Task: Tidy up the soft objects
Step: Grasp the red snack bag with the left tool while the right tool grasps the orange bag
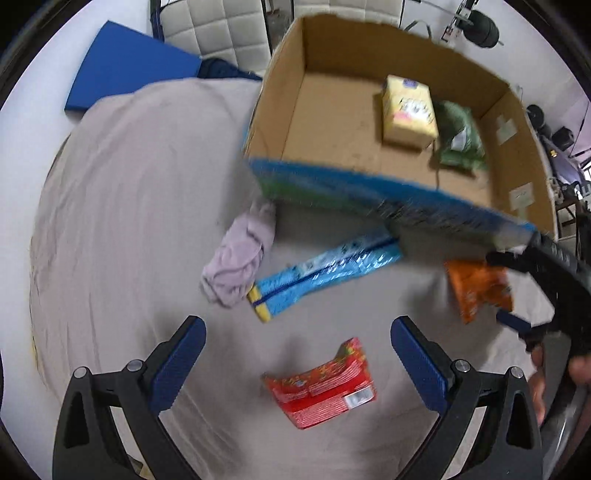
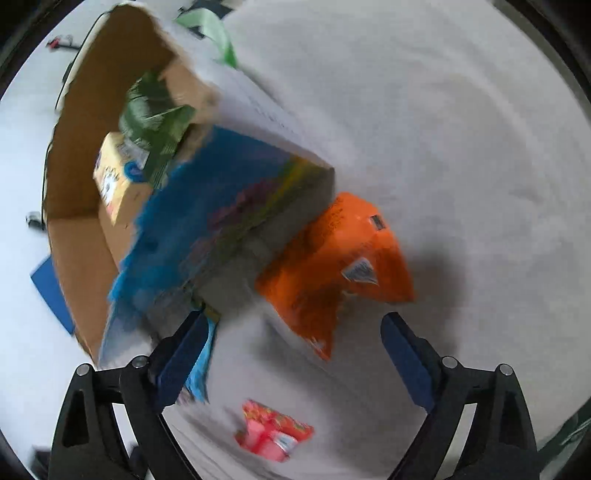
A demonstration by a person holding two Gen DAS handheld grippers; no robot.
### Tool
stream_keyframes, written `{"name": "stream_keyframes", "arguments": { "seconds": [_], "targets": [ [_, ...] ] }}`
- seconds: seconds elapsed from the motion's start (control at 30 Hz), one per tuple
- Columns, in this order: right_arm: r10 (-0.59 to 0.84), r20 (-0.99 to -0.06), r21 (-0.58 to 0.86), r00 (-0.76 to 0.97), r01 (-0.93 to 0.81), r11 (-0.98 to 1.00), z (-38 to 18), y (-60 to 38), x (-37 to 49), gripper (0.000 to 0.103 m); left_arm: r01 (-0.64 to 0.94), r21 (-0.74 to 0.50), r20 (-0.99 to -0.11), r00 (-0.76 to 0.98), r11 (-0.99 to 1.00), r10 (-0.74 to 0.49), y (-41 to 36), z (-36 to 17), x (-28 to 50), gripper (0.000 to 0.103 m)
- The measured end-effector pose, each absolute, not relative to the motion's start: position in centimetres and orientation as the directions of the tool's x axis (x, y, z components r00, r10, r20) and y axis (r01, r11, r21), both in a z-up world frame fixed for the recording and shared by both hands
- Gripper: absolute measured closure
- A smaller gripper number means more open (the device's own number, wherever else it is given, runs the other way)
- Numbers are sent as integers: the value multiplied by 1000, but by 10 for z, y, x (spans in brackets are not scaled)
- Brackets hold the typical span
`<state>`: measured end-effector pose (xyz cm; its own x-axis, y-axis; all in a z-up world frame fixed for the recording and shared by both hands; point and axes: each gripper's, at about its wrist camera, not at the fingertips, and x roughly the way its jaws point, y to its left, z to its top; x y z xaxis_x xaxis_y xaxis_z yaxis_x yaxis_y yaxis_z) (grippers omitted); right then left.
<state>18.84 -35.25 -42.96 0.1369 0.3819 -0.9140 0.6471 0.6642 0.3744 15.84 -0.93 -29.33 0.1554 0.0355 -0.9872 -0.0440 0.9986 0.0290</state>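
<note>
Your left gripper (image 1: 297, 349) points down over the grey bedsheet (image 1: 129, 192), jaws spread wide with nothing between the blue pads. Right below it, between the two fingers but well under them, lies the red snack packet (image 1: 321, 384), flat on the sheet.

Further up the sheet, a crumpled lilac cloth (image 1: 240, 258) sits just beside a long light-blue packet (image 1: 325, 273) with a yellow end; the two look to be touching at the near end. Both lie close to the front wall of the cardboard box (image 1: 369, 55), which stands open on the bed. Inside it you've got a yellow box-shaped pack (image 1: 408, 110) and, right against it, a green bag (image 1: 461, 136), both toward the far right corner.

Off to the right in the left wrist view, your right gripper (image 2: 295, 332) comes in from the edge, a hand (image 1: 554, 373) behind it, jaws either side of the orange snack bag (image 2: 332, 258). From the right wrist camera, those jaws stand well apart and the pads press on nothing; the orange bag lies ahead of them on the sheet, its far end tucked against the box's printed blue outer wall, though the blur makes real contact hard to call. The left finger sits near the light-blue packet's end.

A blue board (image 1: 125, 66) lies flat beyond the sheet, and a white quilted chair back (image 1: 218, 33) stands behind the box.
</note>
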Motion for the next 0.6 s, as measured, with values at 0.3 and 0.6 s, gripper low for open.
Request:
{"name": "stream_keyframes", "arguments": {
  "seconds": [0.3, 0.6],
  "targets": [
    [379, -924, 338, 48, 567, 751, -451, -342, 173, 58, 66, -210, -974, -104, 976, -203, -17, -349, 135, 0],
    [228, -957, 187, -178, 224, 956, -440, -320, 90, 60, 472, 6, -967, -222, 882, 126, -69, -409, 89, 0]
  ]
}}
